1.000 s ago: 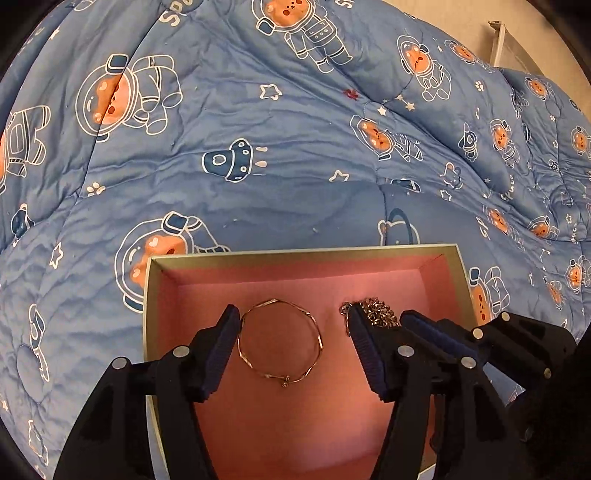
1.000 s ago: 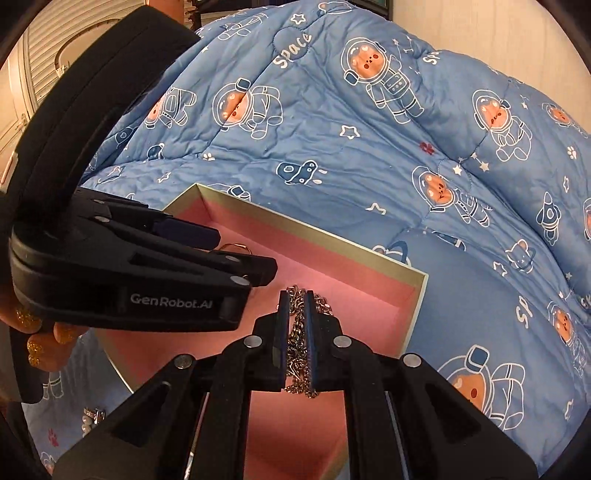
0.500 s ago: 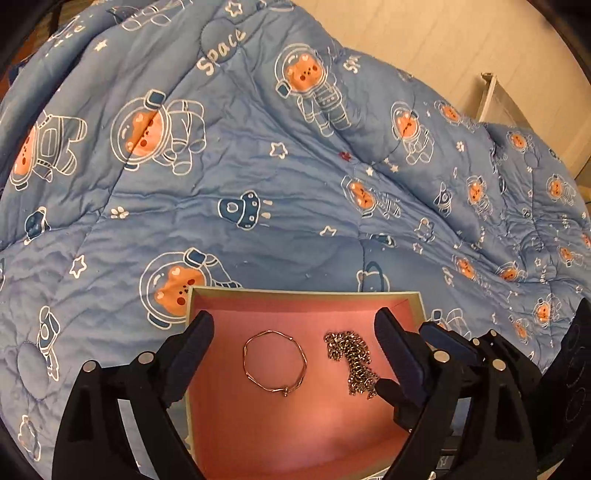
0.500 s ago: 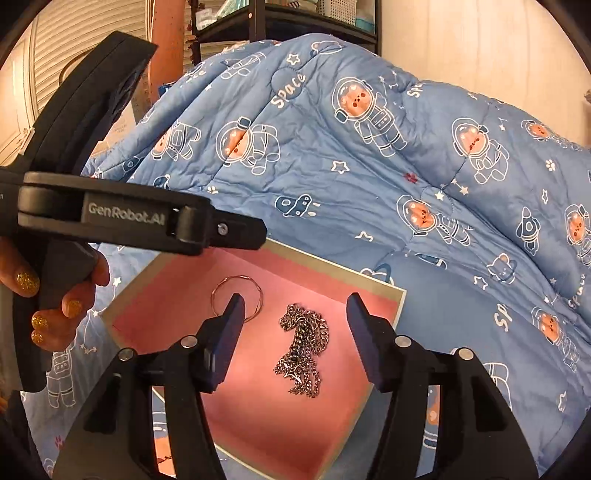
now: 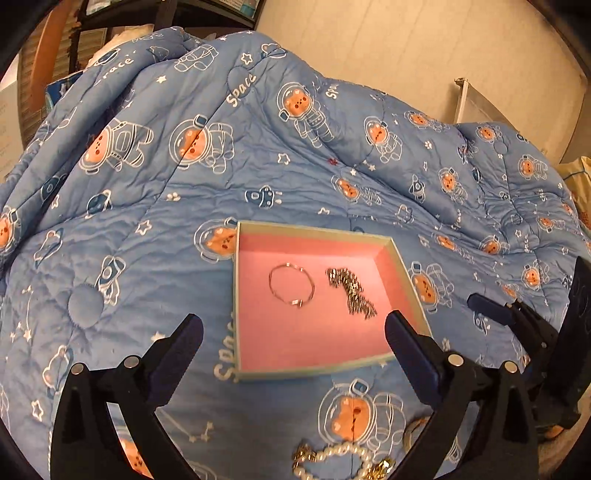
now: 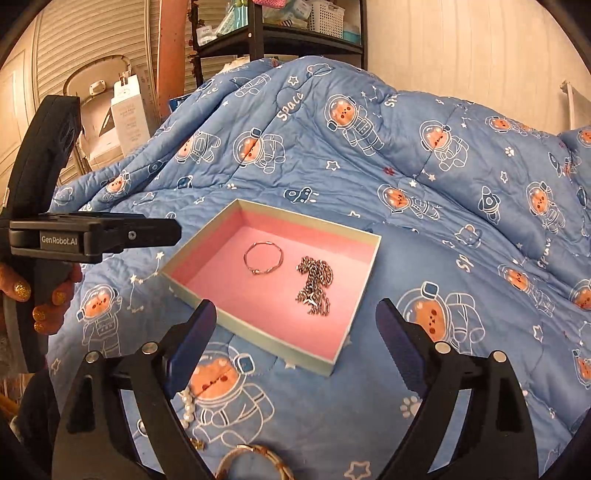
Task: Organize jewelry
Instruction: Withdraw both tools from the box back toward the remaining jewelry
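A shallow pink-lined box (image 5: 314, 371) lies on a blue space-print quilt; it also shows in the right wrist view (image 6: 258, 338). Inside lie a thin ring-shaped bangle (image 5: 291, 285) (image 6: 263, 257) and a silver chain necklace (image 5: 351, 291) (image 6: 314, 286) in a heap to its right. My left gripper (image 5: 293, 339) is open and empty, held back above the box's near edge. My right gripper (image 6: 295, 328) is open and empty, also above the box's near edge. A pearl bracelet (image 5: 340, 456) (image 6: 187, 404) and a gold bangle (image 6: 255, 461) lie on the quilt in front of the box.
The quilt (image 5: 184, 258) bulges high behind the box. A cream wall stands at the back. In the right wrist view a dark shelf unit (image 6: 280, 33) and white boxes (image 6: 129, 114) stand behind the bed at left. The left gripper's body (image 6: 74, 236) sits left of the box.
The right gripper let go of the chain necklace, which now lies in the box. Both grippers opened wide and pulled back and up from the box.
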A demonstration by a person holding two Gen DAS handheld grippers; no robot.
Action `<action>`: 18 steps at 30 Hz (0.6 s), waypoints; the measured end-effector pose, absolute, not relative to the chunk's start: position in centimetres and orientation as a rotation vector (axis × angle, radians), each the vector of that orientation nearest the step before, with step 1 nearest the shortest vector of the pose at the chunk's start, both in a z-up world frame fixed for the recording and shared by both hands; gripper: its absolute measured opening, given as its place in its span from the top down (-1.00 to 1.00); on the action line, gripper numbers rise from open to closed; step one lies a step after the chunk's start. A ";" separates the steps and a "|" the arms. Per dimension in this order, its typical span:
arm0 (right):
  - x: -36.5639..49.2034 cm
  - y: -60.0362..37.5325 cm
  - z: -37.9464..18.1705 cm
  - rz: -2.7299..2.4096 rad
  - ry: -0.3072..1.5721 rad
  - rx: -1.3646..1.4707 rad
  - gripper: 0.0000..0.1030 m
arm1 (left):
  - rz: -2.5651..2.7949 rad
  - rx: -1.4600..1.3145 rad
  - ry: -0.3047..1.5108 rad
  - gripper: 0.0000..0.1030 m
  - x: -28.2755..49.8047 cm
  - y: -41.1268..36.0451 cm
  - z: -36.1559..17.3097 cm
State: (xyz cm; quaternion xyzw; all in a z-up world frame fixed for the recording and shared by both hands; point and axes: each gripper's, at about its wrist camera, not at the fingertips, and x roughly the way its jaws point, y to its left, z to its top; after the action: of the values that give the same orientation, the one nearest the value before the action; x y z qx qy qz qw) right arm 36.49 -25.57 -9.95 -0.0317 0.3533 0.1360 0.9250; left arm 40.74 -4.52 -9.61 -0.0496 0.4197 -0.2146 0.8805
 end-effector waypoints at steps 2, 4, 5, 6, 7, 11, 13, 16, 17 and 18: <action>34.8 -25.6 -10.2 0.284 0.732 -0.076 -0.69 | -0.437 -0.098 0.884 -0.87 39.0 -3.5 -10.4; 33.1 -25.7 -10.3 0.296 0.735 -0.058 -0.69 | -0.405 -0.080 0.892 -0.87 37.1 -2.8 -11.1; 31.6 -25.9 -10.5 0.314 0.746 -0.039 -0.69 | -0.393 -0.063 0.893 -0.87 36.2 -2.7 -11.4; 30.9 -26.0 -10.7 0.319 0.752 -0.032 -0.69 | -0.383 -0.041 0.886 -0.87 35.2 -2.5 -11.7; 30.3 -26.0 -10.8 0.327 0.757 -0.025 -0.69 | -0.377 -0.020 0.880 -0.87 34.2 -2.3 -12.0; 27.7 -25.5 -11.4 0.387 0.786 0.002 -0.67 | -0.379 0.086 0.862 -0.87 30.2 -2.4 -13.1; 26.4 -25.0 -11.9 0.427 0.805 0.011 -0.57 | -0.403 0.115 0.863 -0.86 28.5 -2.6 -13.5; 24.6 -23.9 -13.0 0.469 0.822 -0.012 -0.45 | -0.443 0.133 0.860 -0.81 26.2 -3.4 -14.1; 24.1 -23.6 -13.3 0.472 0.827 -0.024 -0.36 | -0.458 0.138 0.857 -0.71 25.5 -3.7 -14.3; 23.6 -23.3 -13.7 0.477 0.834 -0.029 -0.27 | -0.470 0.145 0.854 -0.65 25.0 -4.0 -14.6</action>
State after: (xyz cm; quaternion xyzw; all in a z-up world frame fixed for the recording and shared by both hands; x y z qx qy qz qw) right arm 23.60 -23.35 -13.70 -0.0138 0.4011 0.2293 0.8867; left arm 24.97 -4.00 -14.61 0.0695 0.4100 -0.2258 0.8810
